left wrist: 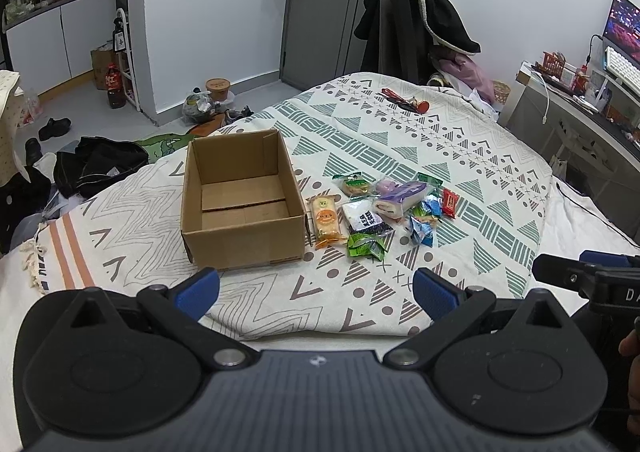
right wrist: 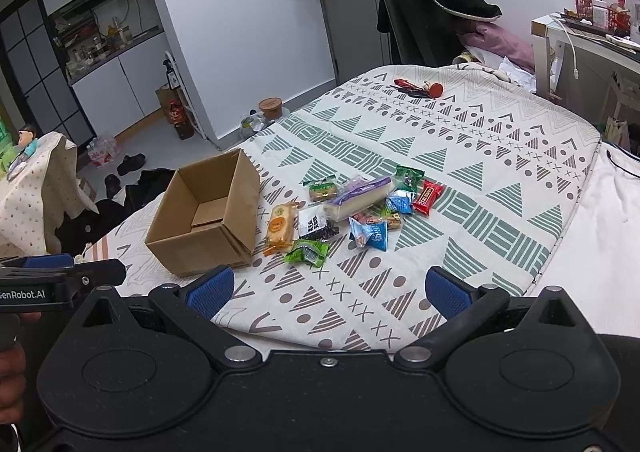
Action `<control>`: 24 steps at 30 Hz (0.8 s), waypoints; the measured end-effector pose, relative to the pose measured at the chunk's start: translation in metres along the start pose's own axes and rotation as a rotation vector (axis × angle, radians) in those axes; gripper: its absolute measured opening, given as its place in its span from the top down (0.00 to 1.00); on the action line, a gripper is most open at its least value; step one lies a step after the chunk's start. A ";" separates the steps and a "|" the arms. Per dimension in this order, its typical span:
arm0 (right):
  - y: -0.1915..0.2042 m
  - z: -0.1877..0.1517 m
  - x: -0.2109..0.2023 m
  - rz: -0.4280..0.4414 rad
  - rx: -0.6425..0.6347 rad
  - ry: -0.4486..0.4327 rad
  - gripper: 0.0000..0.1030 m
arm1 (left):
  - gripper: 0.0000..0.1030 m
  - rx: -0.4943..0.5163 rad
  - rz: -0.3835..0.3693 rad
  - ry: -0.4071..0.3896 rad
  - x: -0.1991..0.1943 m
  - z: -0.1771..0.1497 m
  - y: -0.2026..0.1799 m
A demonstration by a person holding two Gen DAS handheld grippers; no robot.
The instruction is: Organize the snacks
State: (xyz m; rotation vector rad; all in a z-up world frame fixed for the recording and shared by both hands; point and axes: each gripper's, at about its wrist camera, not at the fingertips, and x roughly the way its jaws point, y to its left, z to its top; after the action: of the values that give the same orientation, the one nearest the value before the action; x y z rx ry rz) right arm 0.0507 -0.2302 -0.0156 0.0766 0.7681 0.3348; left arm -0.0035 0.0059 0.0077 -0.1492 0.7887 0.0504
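An empty open cardboard box (left wrist: 240, 204) (right wrist: 208, 216) sits on a patterned blanket on the bed. Right of it lies a pile of several wrapped snacks: an orange cracker pack (left wrist: 326, 221) (right wrist: 280, 228), a black-and-white packet (left wrist: 366, 217) (right wrist: 316, 226), a purple-white bar (left wrist: 400, 198) (right wrist: 358, 198), a green packet (left wrist: 366, 246) (right wrist: 308, 252), blue packets (left wrist: 422, 232) (right wrist: 372, 234) and a red candy (left wrist: 449, 203) (right wrist: 427, 196). My left gripper (left wrist: 316, 292) is open near the bed's front edge, below the box. My right gripper (right wrist: 330, 292) is open too, below the snacks. Neither holds anything.
The patterned blanket (left wrist: 400, 140) (right wrist: 460, 156) covers the bed. Red-handled items (left wrist: 404, 100) (right wrist: 418, 89) lie at its far end. A chair draped in dark clothing (left wrist: 416, 24) stands behind, a desk (left wrist: 580, 100) on the right. Clothes and shoes litter the floor (left wrist: 92, 164) on the left.
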 end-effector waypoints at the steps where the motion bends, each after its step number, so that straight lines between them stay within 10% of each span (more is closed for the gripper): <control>1: -0.001 0.001 0.001 0.000 0.001 0.001 0.00 | 0.01 0.000 0.001 -0.001 0.000 0.001 0.000; 24: -0.040 0.031 0.054 0.006 0.066 0.058 0.00 | 0.01 0.010 -0.034 0.012 0.046 0.022 -0.026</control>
State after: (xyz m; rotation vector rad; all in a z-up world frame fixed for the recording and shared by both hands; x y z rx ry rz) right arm 0.1184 -0.2485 -0.0370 0.1311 0.8365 0.3183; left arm 0.0471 -0.0172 -0.0067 -0.1534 0.7984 0.0134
